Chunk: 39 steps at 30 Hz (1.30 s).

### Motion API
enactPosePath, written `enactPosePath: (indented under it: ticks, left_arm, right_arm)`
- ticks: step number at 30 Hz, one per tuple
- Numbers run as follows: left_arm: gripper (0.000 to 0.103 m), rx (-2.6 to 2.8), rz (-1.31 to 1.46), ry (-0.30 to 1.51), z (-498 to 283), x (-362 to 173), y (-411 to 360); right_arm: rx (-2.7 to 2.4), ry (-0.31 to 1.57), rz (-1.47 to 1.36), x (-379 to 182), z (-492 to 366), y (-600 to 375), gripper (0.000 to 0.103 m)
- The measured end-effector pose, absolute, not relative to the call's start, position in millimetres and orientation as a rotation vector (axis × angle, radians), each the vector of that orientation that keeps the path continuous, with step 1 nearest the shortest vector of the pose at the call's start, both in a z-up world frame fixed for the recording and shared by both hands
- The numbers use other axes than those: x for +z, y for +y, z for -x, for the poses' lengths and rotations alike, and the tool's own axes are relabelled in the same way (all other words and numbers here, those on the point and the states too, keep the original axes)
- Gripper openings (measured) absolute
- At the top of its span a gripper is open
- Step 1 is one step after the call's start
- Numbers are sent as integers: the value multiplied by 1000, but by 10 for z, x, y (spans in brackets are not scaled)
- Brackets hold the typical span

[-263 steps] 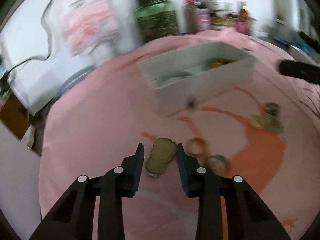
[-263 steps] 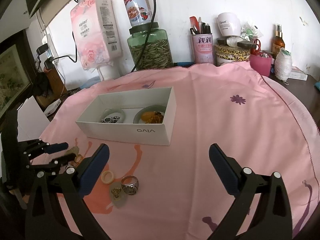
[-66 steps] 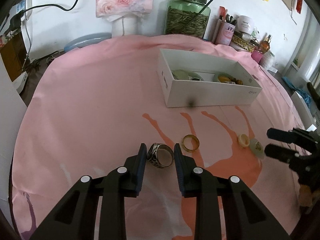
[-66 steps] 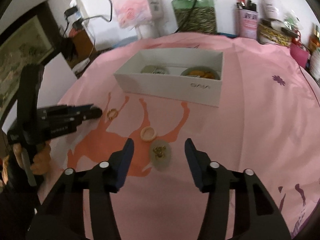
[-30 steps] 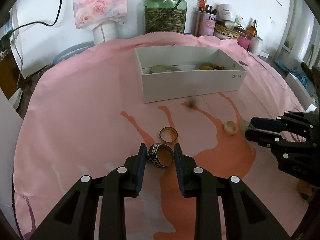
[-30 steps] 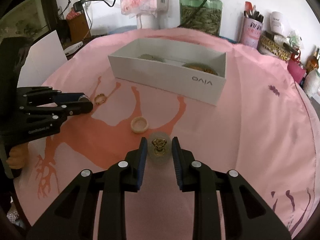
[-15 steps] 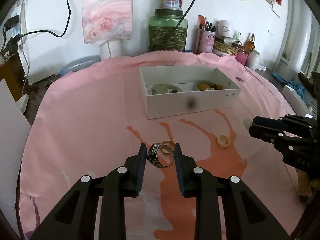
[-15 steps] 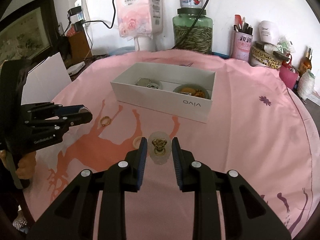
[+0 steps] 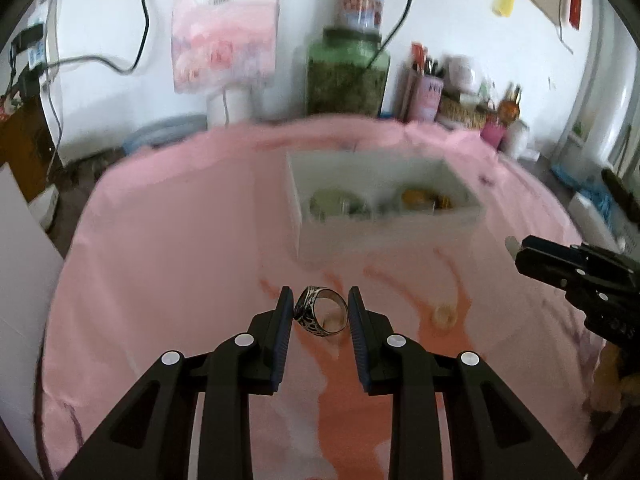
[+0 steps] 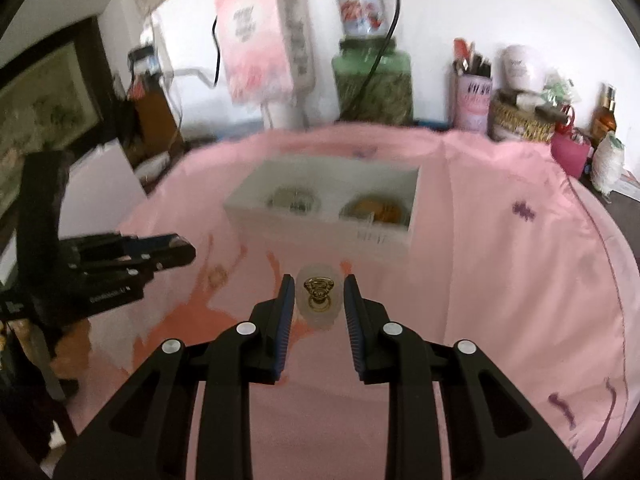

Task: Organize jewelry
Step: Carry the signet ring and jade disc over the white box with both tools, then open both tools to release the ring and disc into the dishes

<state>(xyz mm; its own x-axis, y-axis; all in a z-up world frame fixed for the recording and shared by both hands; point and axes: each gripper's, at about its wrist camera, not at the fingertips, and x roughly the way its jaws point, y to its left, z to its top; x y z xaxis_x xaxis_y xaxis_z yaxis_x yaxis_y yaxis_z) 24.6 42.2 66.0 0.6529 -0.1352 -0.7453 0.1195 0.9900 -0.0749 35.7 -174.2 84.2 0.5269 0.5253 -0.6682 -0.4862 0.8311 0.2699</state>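
Note:
My left gripper [image 9: 320, 310] is shut on a dark patterned silver ring [image 9: 318, 311], held above the pink cloth. My right gripper [image 10: 318, 298] is shut on a pale green pendant with a gold ornament [image 10: 319, 298], also held in the air. The white box [image 9: 380, 216] lies ahead of both, with a greenish dish [image 9: 336, 204] and orange jewelry [image 9: 416, 196] inside; in the right wrist view the box [image 10: 332, 216] is just beyond the pendant. A cream ring [image 9: 444, 314] and a gold ring [image 10: 216, 278] lie on the cloth.
The pink cloth [image 9: 180, 240] covers a round table. A green jar [image 9: 346, 74], a pink tissue pack [image 9: 224, 24], a pen cup [image 10: 474, 98] and bottles stand along the back wall. Each gripper shows in the other's view: right [image 9: 576, 268], left [image 10: 120, 264].
Both grippers have risen and moved toward the box, each carrying its piece. The view is now blurred from motion.

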Motion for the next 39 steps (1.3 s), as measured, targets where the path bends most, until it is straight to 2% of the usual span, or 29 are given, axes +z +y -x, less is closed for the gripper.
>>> enactPosePath:
  ticks: [5, 9, 18, 39]
  left_arm:
    - [28, -150, 46, 779, -561, 1093, 337]
    - [28, -146, 68, 746, -829, 1234, 261]
    - [28, -130, 101, 883, -1230, 625, 281]
    - [28, -139, 52, 917, -1273, 432, 148]
  right_arm:
    - [606, 752, -104, 1281, -651, -1750, 24]
    - [602, 752, -152, 1345, -964, -1691, 24]
    - [569, 928, -190, 643, -1475, -1574, 24]
    - [556, 958, -181, 477, -1548, -1546, 25]
